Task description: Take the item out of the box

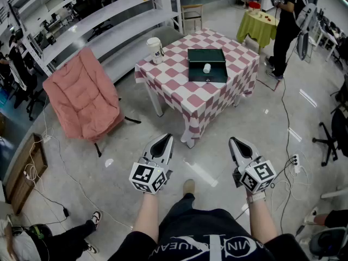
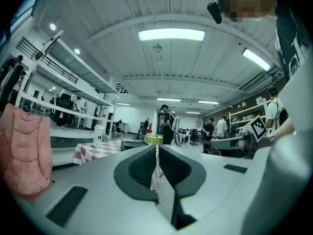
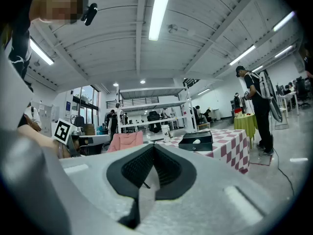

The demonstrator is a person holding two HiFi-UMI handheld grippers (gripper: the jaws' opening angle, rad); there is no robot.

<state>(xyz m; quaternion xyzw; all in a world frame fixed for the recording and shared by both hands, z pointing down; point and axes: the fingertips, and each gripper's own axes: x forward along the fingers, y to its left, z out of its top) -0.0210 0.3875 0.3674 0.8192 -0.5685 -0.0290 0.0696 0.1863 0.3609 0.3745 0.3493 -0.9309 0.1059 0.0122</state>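
A dark green open box [image 1: 198,61] lies on the table with the pink-and-white checked cloth [image 1: 179,91], far ahead of me. A small white item [image 1: 206,68] sits inside it. In the right gripper view the box [image 3: 195,147] and the white item [image 3: 196,142] show in the distance. My left gripper [image 1: 163,140] and right gripper [image 1: 236,141] are held low over the floor, well short of the table. Both are shut and hold nothing, as the left gripper [image 2: 156,153] and the right gripper [image 3: 153,151] show up close.
A white paper cup [image 1: 155,50] stands at the table's left corner. A pink padded chair [image 1: 84,97] sits left of the table, with white shelving [image 1: 109,15] behind. A yellow-green covered table [image 1: 258,26] and a standing person [image 1: 285,31] are at the back right. Cables run across the floor.
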